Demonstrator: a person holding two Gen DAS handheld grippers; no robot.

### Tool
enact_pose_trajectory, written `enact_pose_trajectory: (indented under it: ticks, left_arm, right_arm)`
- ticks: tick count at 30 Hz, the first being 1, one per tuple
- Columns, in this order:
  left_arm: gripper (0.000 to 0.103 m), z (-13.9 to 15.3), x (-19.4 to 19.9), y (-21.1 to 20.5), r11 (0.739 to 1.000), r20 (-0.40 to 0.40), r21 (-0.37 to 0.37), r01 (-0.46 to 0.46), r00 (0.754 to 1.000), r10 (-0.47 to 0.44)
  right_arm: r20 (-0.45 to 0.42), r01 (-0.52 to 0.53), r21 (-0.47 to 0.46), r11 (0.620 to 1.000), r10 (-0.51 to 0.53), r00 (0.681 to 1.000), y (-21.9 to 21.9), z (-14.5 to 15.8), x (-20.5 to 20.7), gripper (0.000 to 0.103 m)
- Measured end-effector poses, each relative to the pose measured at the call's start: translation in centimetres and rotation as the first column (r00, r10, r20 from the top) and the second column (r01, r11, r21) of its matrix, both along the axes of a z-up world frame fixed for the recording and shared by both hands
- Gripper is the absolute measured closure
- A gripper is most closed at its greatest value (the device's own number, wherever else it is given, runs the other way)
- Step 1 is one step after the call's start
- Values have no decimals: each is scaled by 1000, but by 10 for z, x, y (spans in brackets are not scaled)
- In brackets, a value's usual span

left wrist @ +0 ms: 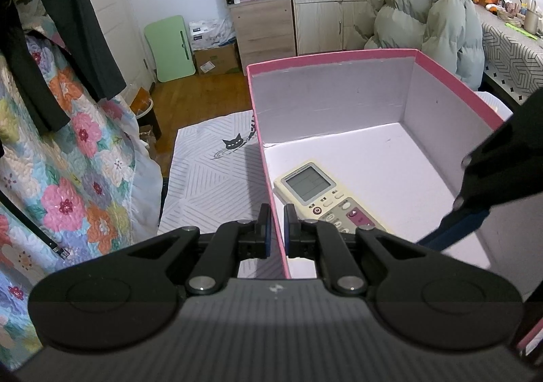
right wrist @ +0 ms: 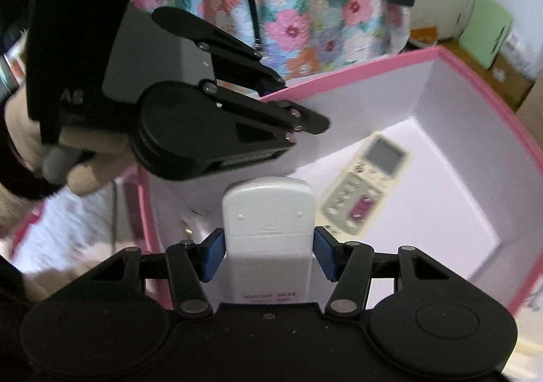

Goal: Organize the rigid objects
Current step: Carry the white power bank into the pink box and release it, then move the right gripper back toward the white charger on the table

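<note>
Pink box (left wrist: 454, 83) is set on a cat-print striped mat (left wrist: 210, 178); cream remote (left wrist: 322, 193) is laid inside the box.

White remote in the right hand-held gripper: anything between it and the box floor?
Nothing visible. The white remote hangs over bare floor of the pink box; the beige remote lies off to its right.

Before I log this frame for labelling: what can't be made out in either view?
- White remote, right wrist view: only its back shows; red print near the right gripper is unreadable.
- Beige remote, left wrist view: lower end hidden behind the left gripper; button labels too small.
- Pink box: near wall cut off.
</note>
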State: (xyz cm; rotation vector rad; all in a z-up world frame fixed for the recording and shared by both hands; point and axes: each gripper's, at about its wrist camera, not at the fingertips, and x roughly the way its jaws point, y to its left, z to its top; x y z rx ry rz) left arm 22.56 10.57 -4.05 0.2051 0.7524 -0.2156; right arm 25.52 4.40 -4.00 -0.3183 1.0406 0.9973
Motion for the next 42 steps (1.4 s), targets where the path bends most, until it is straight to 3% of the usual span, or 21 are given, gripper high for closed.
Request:
enact_pose_trajectory:
  ticks: [3,7,11,17,21,26,28,30,32,33,38,40,42]
  left_arm:
    - [96,0,0,0,1000,0,-1,0,1000,0]
    - [96,0,1,-1,1000,-1,-8,-1,1000,1]
    - [96,0,1,-2,1000,-1,-8,-1,1000,1]
    - [96,0,0,-2,1000,-1,-16,-4,1000,4]
    - [96,-1,0,-1,1000,-1,-14,-2,1000,2]
    - [96,-1,-1,-1,1000,0,-8,-1,1000,1]
    - [96,-1,-1,0,1000,-2,-19,-4,1000,4]
    - [96,-1,-1,0,1000,-3,-25,-4,1000,4]
    - [96,0,0,1,1000,-3,-28,-7,1000,7]
    - [96,-1,0,1,1000,-4,-28,-8,1000,8]
    - [96,-1,0,1,1000,-3,-29,-9,1000,8]
    - [96,-1,1,3,1000,-3,-27,-6,1000,6]
    - [96,-1,2,2,1000,-2,-19,-4,1000,4]
  right_arm:
    - [-73,48,45,998,-44,996,-1,-6,8,40]
    - [-236,172,142,975,-135,962,-16,-11,24,39]
    - [-219,302,50,952,-285,933,-26,-17,32,37]
    - [-289,471,-67,880,-469,835,-29,-47,53,37]
    - [-272,490,-97,866,-497,824,-19,-52,58,37]
    - [-328,491,-94,866,-493,806,-10,-56,68,36]
    - [-359,496,-76,865,-488,796,-9,-57,70,47]
    - [-406,507,-40,861,-478,779,-10,-56,70,64]
    - [-456,522,6,853,-462,761,-13,-57,70,71]
    - [-464,515,17,857,-449,763,-11,-58,69,76]
    - [-378,490,101,866,-422,824,-22,-34,52,76]
    - [-306,481,154,863,-421,854,-41,-12,33,76]
    - [-175,499,176,848,-472,864,-58,9,18,76]
